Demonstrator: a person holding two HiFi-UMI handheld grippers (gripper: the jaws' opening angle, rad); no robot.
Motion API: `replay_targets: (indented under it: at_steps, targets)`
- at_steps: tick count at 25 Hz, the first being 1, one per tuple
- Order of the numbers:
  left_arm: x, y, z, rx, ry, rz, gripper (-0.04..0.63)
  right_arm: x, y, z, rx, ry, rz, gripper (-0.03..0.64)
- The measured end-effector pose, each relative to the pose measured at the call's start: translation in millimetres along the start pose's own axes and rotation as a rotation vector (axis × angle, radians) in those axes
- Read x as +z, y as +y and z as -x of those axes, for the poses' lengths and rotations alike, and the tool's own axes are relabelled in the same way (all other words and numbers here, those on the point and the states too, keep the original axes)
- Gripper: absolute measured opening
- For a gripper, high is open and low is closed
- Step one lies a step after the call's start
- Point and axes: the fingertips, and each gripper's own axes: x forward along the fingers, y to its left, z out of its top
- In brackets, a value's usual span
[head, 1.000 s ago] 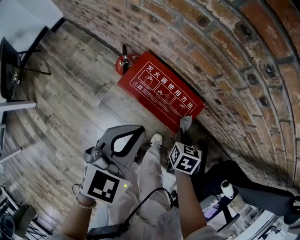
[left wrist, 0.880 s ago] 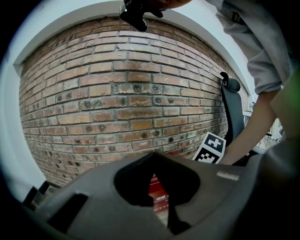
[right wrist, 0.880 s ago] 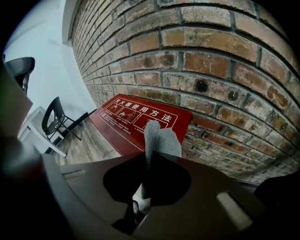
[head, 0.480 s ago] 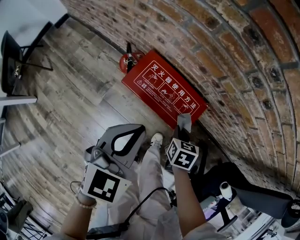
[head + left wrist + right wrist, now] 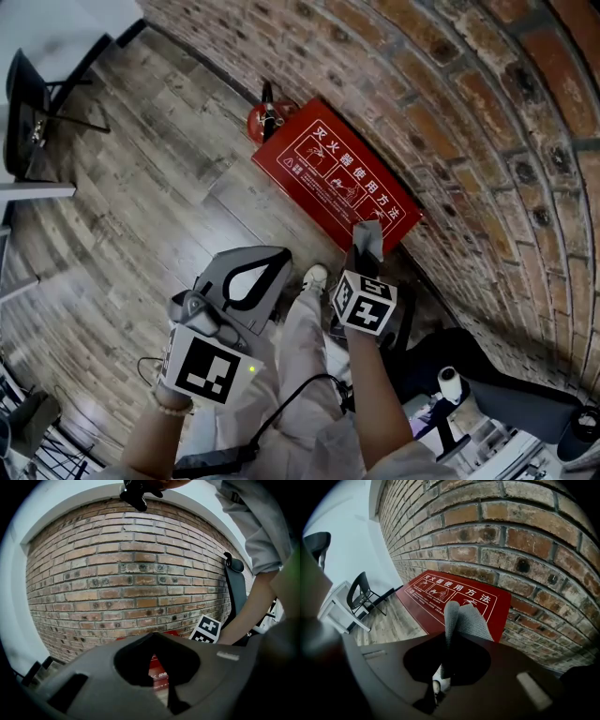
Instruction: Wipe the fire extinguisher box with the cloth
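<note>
A red fire extinguisher box (image 5: 337,183) with white print lies flat on the wood floor against the brick wall. In the right gripper view the box (image 5: 440,590) lies just ahead. My right gripper (image 5: 364,261) is shut on a grey cloth (image 5: 367,238), whose tip hangs over the box's near edge. The cloth (image 5: 464,618) sticks up folded from between the right gripper's (image 5: 447,644) jaws. My left gripper (image 5: 275,259) hangs lower left over the floor, jaws together with nothing in them. In the left gripper view my left gripper (image 5: 157,641) faces the wall.
A red extinguisher (image 5: 265,117) stands at the box's far left end. The brick wall (image 5: 450,112) runs behind the box. A black chair (image 5: 37,103) and a white table (image 5: 28,197) stand at the left. Dark equipment (image 5: 487,375) sits at the lower right. The person's shoe (image 5: 314,277) is between the grippers.
My right gripper has carried the cloth slightly forward, so its tip now overlaps the box's near edge. The left gripper has held still.
</note>
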Motion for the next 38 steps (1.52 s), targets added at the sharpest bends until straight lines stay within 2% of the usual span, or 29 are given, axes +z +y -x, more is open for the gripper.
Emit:
replay_targets:
  at_steps: [38]
  targets:
    - [-25.8, 37.9, 20.1, 0.095, 0.011, 0.072, -0.003, 44.2, 67.8, -42.0, 0.095, -0.025, 0.091, 0.018]
